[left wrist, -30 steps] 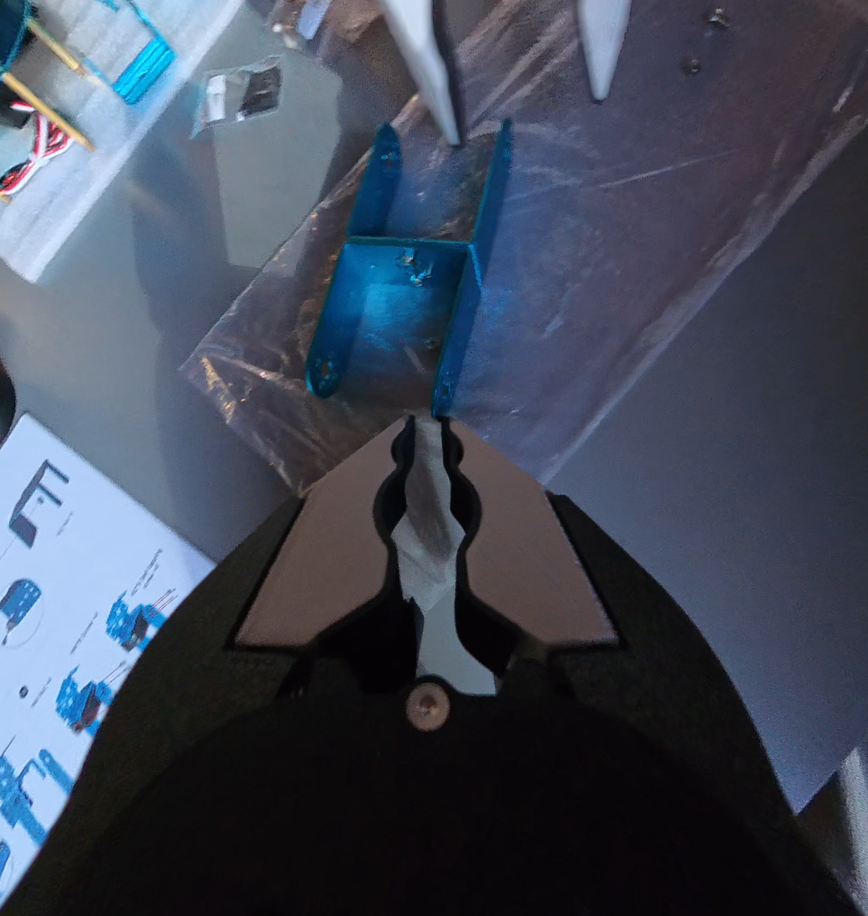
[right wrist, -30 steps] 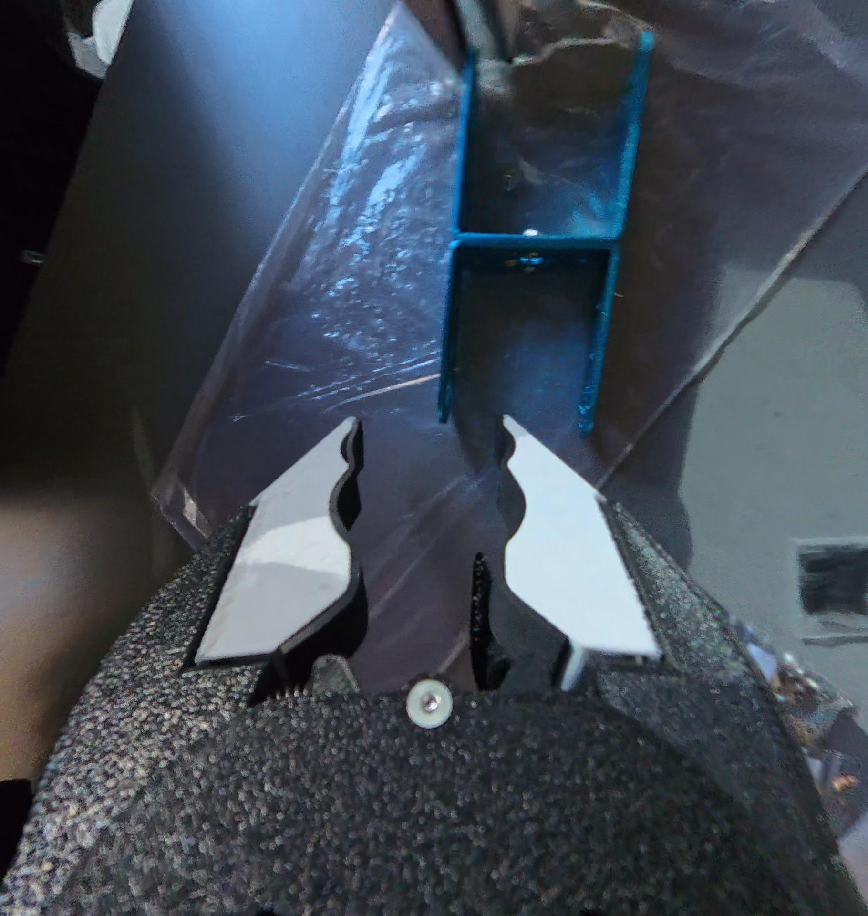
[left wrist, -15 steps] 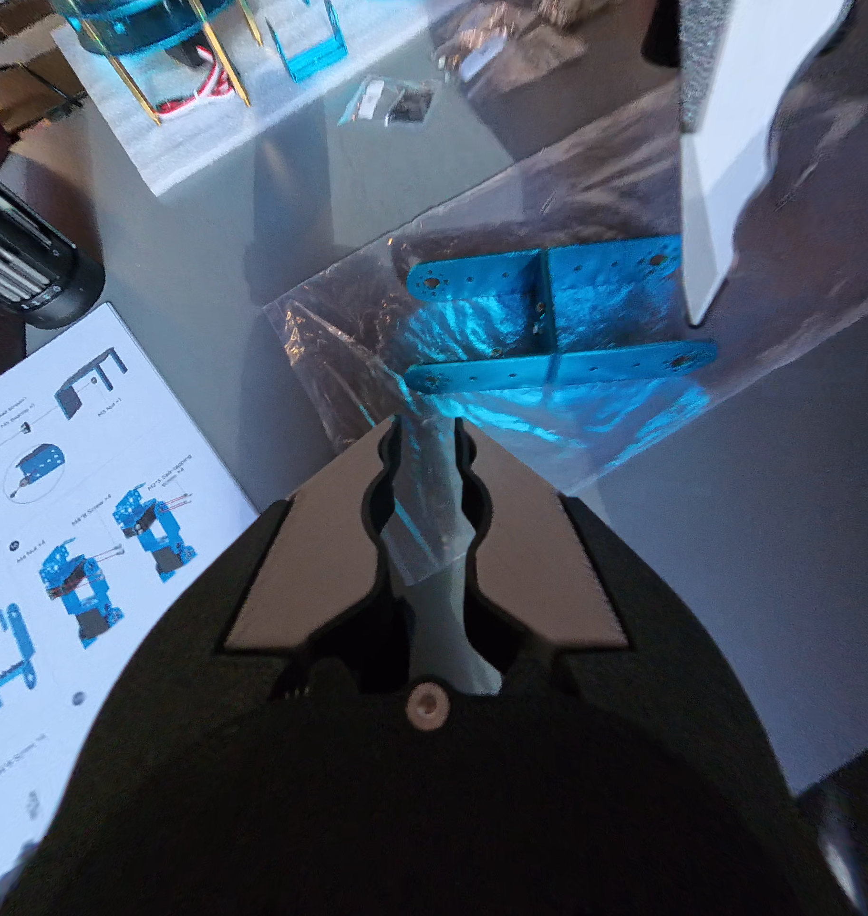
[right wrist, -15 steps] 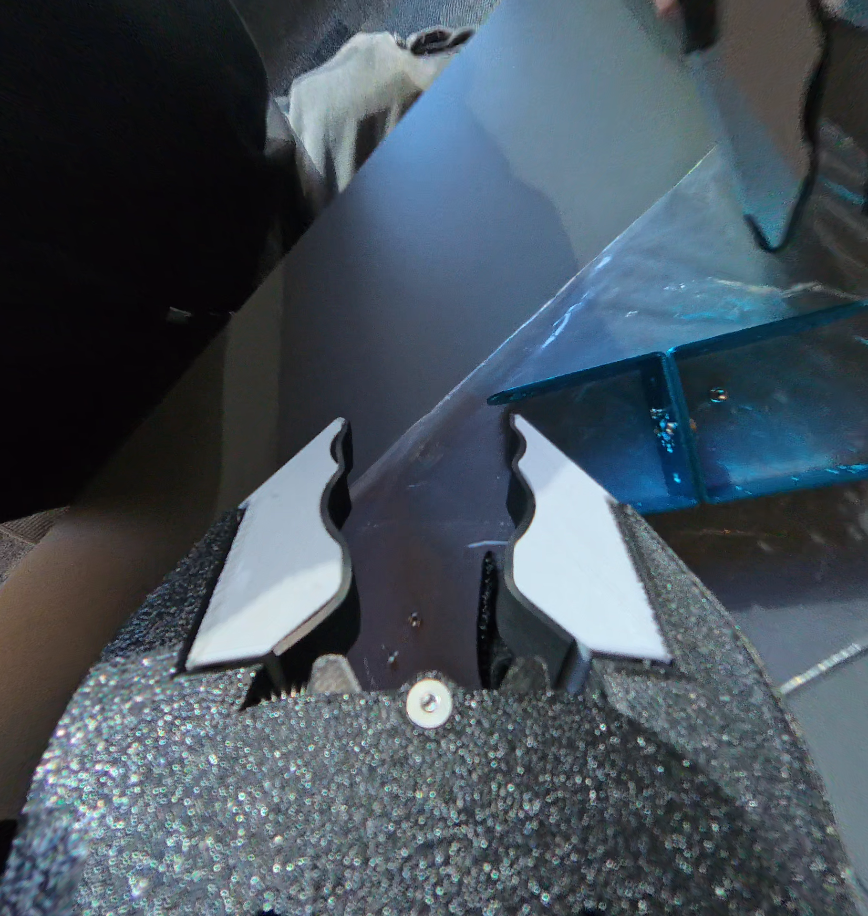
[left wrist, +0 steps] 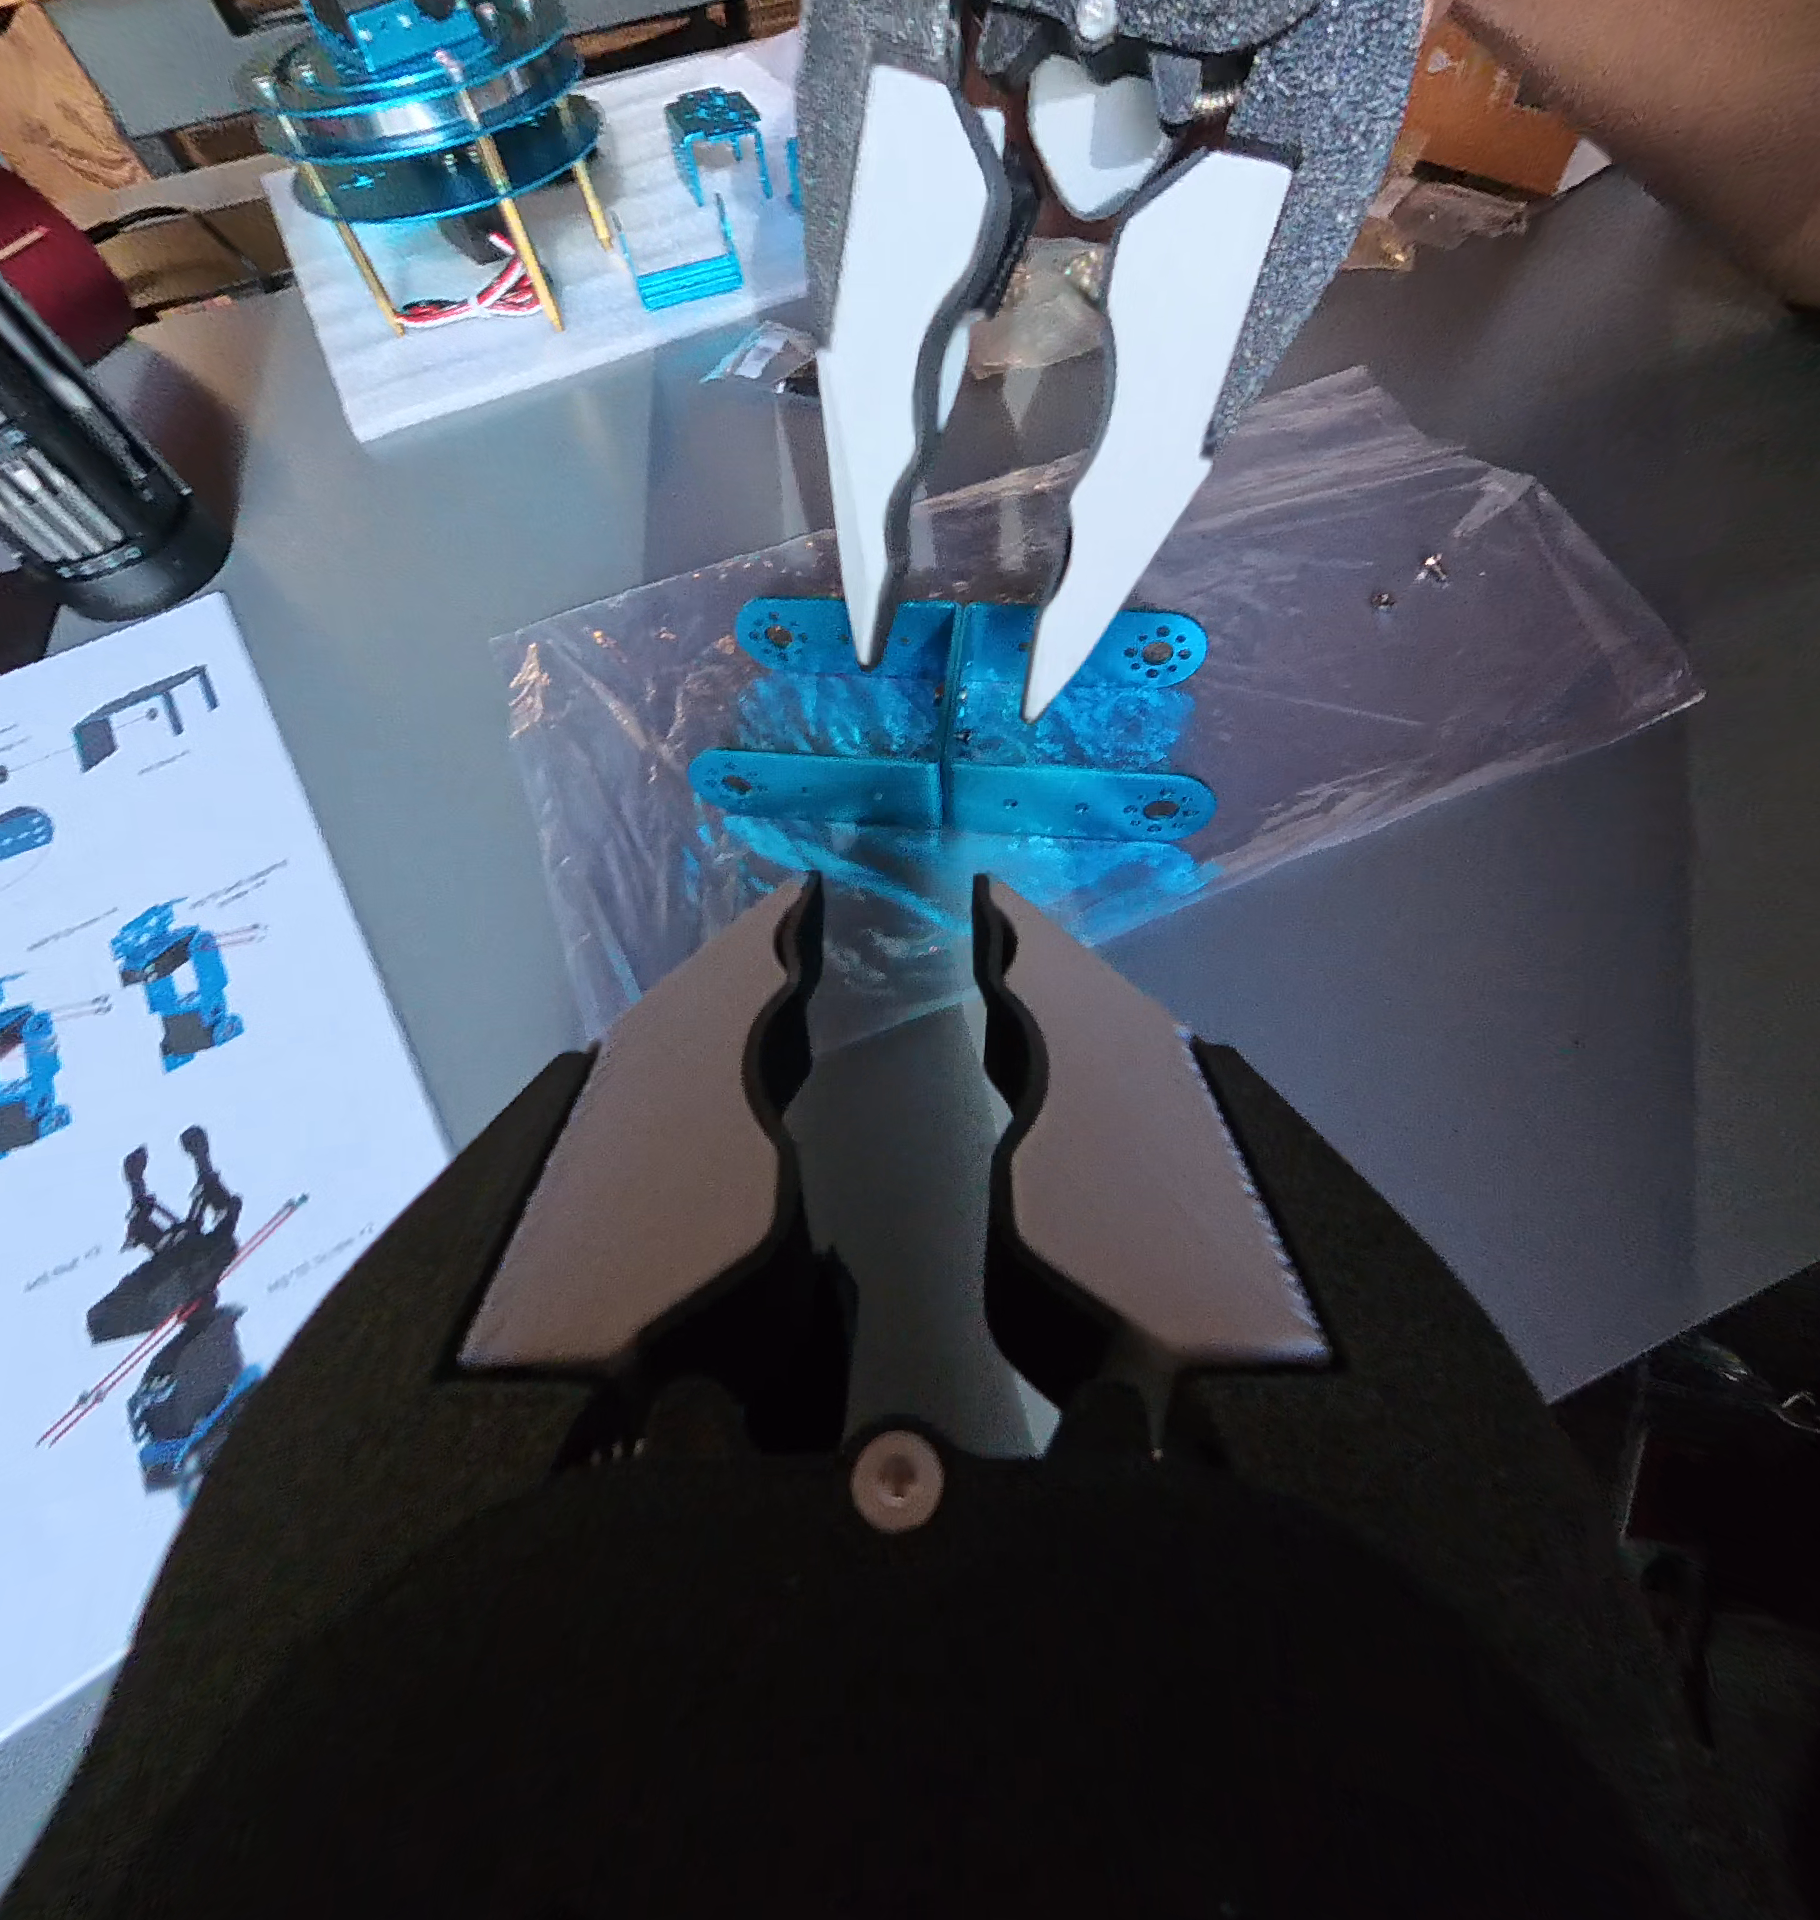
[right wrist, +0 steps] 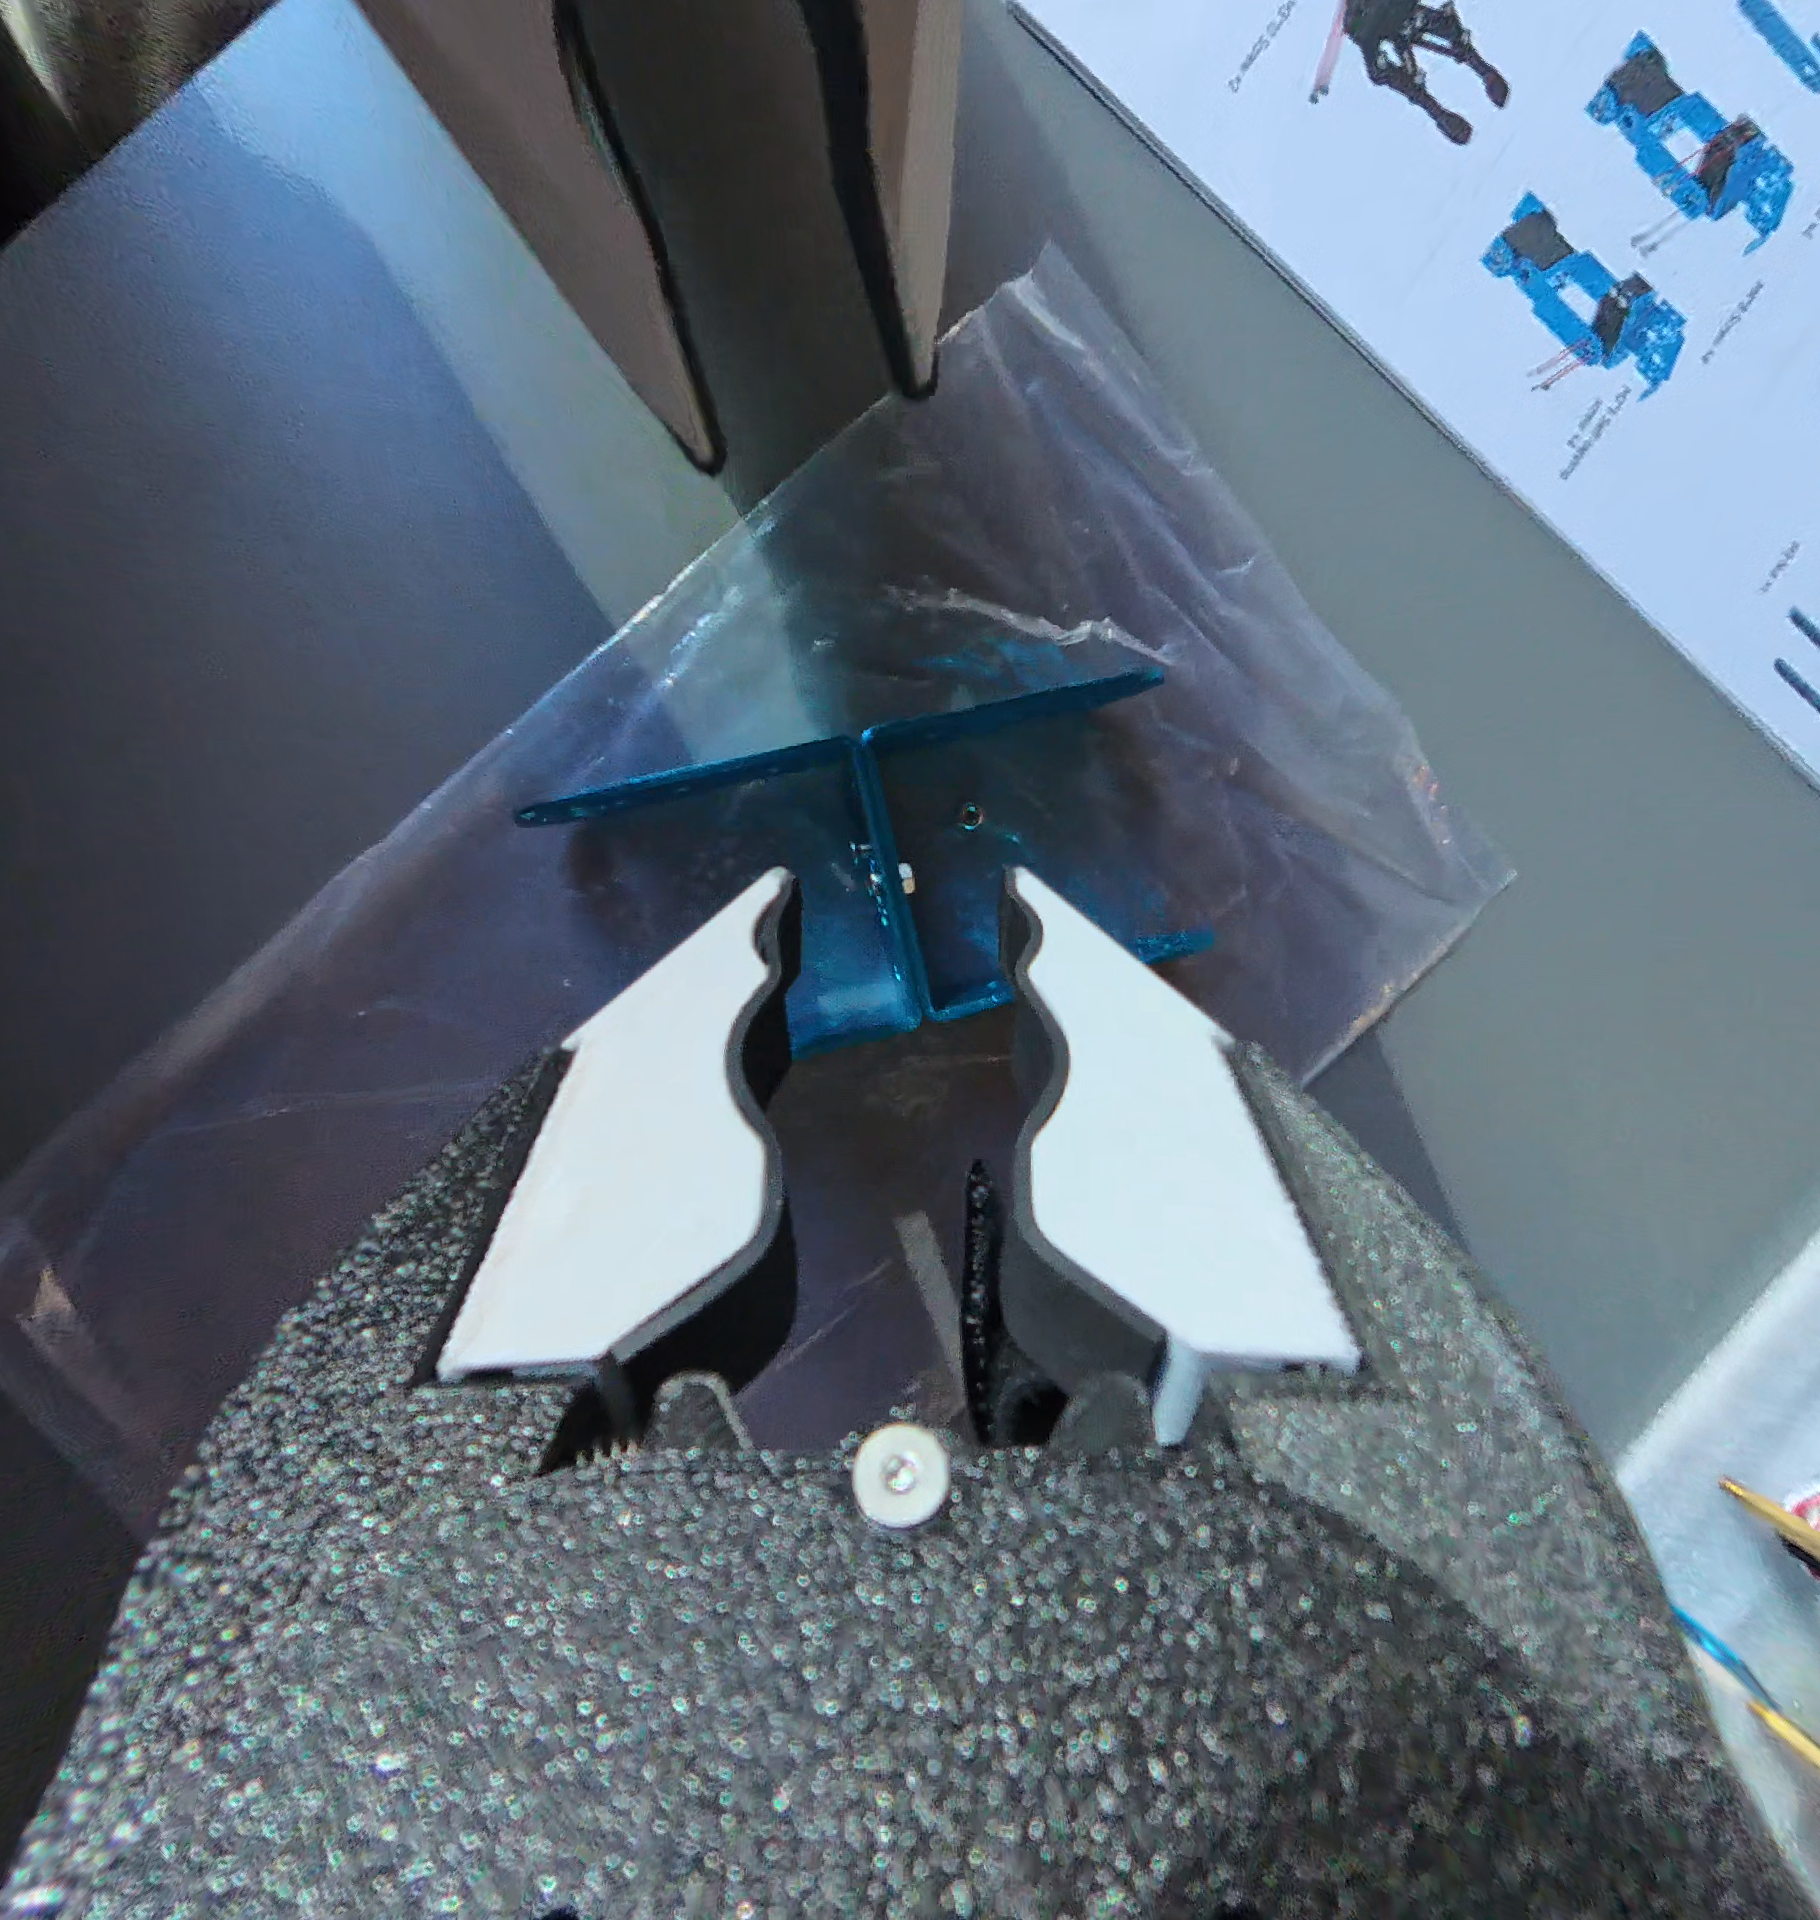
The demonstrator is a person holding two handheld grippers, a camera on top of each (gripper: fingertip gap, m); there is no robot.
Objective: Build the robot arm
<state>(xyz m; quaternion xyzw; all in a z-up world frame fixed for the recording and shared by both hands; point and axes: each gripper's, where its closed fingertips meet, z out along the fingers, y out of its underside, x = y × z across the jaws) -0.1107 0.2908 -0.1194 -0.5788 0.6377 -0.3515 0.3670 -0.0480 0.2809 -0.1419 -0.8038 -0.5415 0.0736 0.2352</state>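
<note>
Currently the blue bracket assembly [left wrist: 950,743] sits on the clear plastic bag [left wrist: 1405,582], long axis crosswise to both grippers, right gripper [right wrist: 901,878] spread astride its centre web, left gripper [left wrist: 893,883] released just short.

A hobby workshop or maker's bench for building a robot kit. On the grey table [left wrist: 1508,1039], a printed assembly sheet [left wrist: 158,935] with part diagrams lies at 9 o'clock in the left wrist view. At 11 o'clock a foam pad [left wrist: 449,353] carries a half-built blue base [left wrist: 418,135] on brass standoffs with wires, with loose blue brackets [left wrist: 698,218] at 12 o'clock. Cardboard boxes [left wrist: 23,94] stand behind.
</note>
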